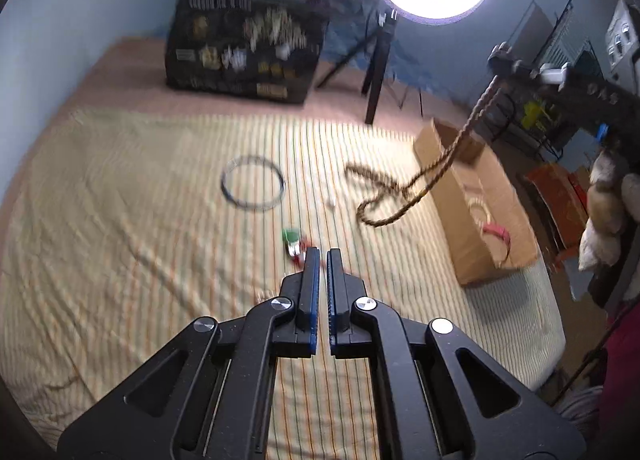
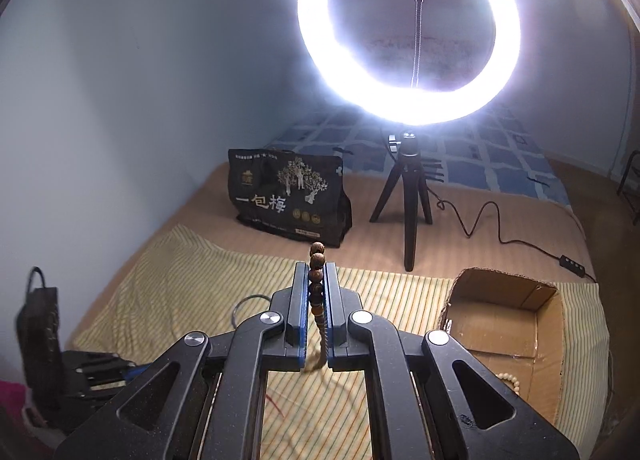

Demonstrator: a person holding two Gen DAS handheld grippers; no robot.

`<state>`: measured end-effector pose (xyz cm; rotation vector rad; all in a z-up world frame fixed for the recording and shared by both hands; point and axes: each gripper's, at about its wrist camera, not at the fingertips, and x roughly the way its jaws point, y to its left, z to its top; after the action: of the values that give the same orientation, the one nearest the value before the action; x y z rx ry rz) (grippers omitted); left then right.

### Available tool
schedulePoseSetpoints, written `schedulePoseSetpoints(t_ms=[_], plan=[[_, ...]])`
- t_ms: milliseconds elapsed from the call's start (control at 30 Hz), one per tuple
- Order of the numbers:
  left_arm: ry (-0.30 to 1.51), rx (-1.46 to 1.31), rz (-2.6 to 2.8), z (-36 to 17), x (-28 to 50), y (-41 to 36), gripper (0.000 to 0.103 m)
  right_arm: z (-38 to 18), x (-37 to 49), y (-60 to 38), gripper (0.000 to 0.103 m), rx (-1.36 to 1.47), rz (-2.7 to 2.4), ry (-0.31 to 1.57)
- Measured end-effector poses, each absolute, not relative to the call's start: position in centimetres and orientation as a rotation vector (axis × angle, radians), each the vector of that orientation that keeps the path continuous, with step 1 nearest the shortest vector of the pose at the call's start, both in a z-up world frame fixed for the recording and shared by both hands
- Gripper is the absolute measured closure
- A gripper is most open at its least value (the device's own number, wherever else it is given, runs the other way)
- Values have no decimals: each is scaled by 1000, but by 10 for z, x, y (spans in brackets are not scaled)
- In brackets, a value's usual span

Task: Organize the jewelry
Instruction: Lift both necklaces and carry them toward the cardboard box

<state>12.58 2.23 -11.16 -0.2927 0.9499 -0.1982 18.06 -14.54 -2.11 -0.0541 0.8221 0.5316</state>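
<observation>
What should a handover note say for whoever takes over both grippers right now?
Right gripper: shut on the long brown wooden bead strand, lifted; in the left wrist view its lower loop trails at the striped yellow bedspread.
Left gripper: shut, holding nothing, over the bedspread.
Open cardboard box: right of the spread, already holding a pale bead bracelet and a red band.
On the spread: thin dark metal hoop, small green, white and red piece, tiny white item.
Left: strand probably goes into the box, then the loose pieces.
</observation>
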Motion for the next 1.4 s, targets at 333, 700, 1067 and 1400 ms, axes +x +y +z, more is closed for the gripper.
schedulePoseSetpoints(t_ms=[333,700,1067,1400], plan=[[1104,-117,-152,-172,142,-5,42,-35,184,-146,98,-79,526,853],[1112,-74,-80,-190,150,3,94,-33,183,-146,98,-97,525,852],[963,-174,-170,-118,133,2,96,8,166,-151,98,-78,528,767],[832,-218,-253,-54,124,-15,97,65,151,-174,98,-21,515,647]])
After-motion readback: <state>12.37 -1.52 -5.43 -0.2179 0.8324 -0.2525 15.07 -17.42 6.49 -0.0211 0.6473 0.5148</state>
